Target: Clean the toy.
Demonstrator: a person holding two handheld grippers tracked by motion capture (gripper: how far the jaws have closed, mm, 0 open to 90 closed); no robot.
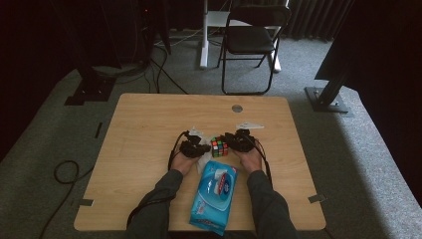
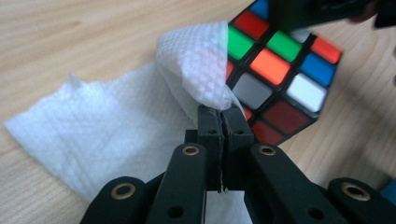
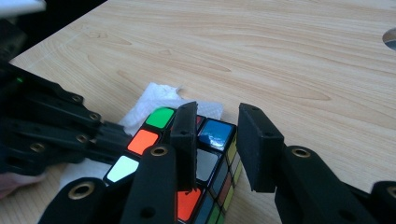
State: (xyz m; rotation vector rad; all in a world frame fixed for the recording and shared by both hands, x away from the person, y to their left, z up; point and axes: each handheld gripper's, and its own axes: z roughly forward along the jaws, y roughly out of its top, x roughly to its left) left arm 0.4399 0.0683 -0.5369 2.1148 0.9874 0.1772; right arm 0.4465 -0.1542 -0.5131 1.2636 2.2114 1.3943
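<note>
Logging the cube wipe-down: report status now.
Left gripper shut on white textured paper wipe, pressed to multicoloured puzzle cube. Right gripper clamps the cube's corner. Blue wipes pack near, nothing blocking.

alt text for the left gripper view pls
The left gripper, its black jaws shut on a white wipe, presses the wipe's folded edge against a scrambled puzzle cube. The rest of the wipe lies spread over a light wooden table, and part of another black gripper shows at the cube's top.

High view overlooks table; gripper views (close) share cube.
</note>
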